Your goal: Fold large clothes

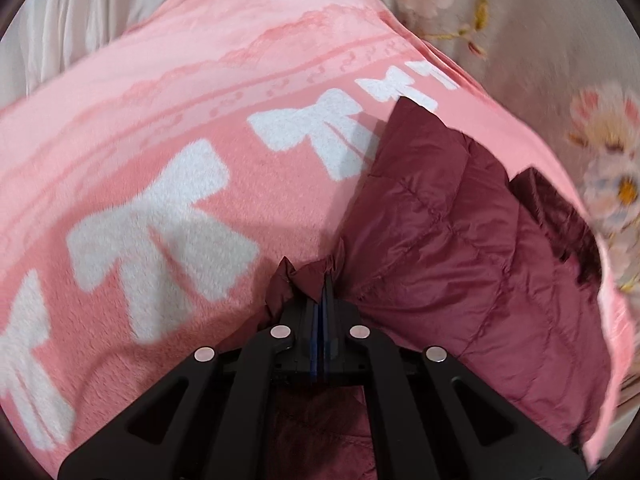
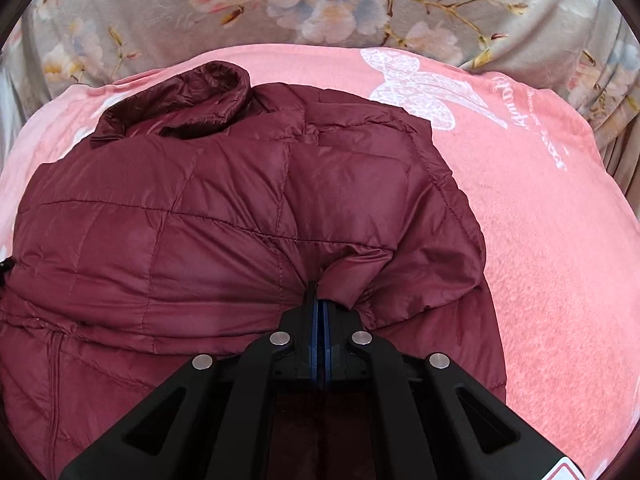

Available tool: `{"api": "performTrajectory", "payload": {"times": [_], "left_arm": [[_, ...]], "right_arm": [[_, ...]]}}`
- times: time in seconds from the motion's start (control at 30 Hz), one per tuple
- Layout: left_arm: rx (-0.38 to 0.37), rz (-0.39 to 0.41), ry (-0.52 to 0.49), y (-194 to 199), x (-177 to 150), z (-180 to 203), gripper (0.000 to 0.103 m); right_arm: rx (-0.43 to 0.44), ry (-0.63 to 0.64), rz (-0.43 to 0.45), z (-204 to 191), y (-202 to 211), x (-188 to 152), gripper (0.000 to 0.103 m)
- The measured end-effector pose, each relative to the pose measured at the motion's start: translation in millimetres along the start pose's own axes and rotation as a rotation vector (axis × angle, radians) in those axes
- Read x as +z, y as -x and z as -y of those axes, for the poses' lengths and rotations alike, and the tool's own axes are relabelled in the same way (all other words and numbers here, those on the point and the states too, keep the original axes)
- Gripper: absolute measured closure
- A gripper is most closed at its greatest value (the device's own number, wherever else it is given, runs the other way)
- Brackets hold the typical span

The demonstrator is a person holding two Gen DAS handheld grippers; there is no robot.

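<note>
- The left black two-finger gripper (image 1: pixel 321 280) has its jaws pressed together, the blue pads (image 1: pixel 316 320) meeting with only a thin seam between them, pinched on a gathered fold of the maroon quilted puffer jacket (image 1: pixel 460 232).
- The right black two-finger gripper (image 2: pixel 320 292) is likewise clamped, its blue pads (image 2: pixel 315 320) closed on a bunched fold of the same jacket (image 2: pixel 200 220).
- Both point forward and downward over the fabric.
</note>
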State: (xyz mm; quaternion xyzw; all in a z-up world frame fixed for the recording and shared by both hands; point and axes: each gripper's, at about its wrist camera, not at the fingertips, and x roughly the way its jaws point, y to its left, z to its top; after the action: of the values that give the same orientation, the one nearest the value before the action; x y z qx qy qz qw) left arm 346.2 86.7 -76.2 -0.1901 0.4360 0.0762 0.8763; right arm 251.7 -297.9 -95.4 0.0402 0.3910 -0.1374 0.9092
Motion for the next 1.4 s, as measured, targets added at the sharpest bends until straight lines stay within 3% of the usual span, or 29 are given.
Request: {"api": "performTrajectory", "payload": {"times": [0.13,0.23,0.37,0.5,0.63,0.73,0.83,1.0,1.4], "left_arm": [[0.034,0.013,-0.102,25,-3,6,0.101],[0.02,0.092,-0.166,68,-3,13,0.101],[-0.082,0.144,-0.198,98,6,55,0.093],[-0.117,0.123,-0.244,80,2,106,0.092],[-0.092,0.064,-0.305,42,-21,135,0.092],[-0.089,0.026,-0.297,14,-39,134,0.092],[-0.08,0.039,-0.329,3,-48,132,0.092],[-0.058,0.1,-0.367,0,-61,134,0.092],[-0.037,0.128,-0.389,-3,-64,137,0.092]], "right_arm": [[-0.002,-0.065,0.053,14,39,-9,0.094],[0.012,-0.045,0.137,7,71,-8,0.094],[0.115,0.009,0.163,-29,81,12,0.094],[0.19,0.043,0.119,-70,58,29,0.094],[0.208,0.084,0.061,-92,28,27,0.096],[0.208,0.095,0.021,-96,9,18,0.097],[0.217,0.092,0.005,-94,-2,8,0.098],[0.21,0.091,0.007,-95,-2,3,0.099],[0.217,0.082,0.002,-94,-4,5,0.099]]}}
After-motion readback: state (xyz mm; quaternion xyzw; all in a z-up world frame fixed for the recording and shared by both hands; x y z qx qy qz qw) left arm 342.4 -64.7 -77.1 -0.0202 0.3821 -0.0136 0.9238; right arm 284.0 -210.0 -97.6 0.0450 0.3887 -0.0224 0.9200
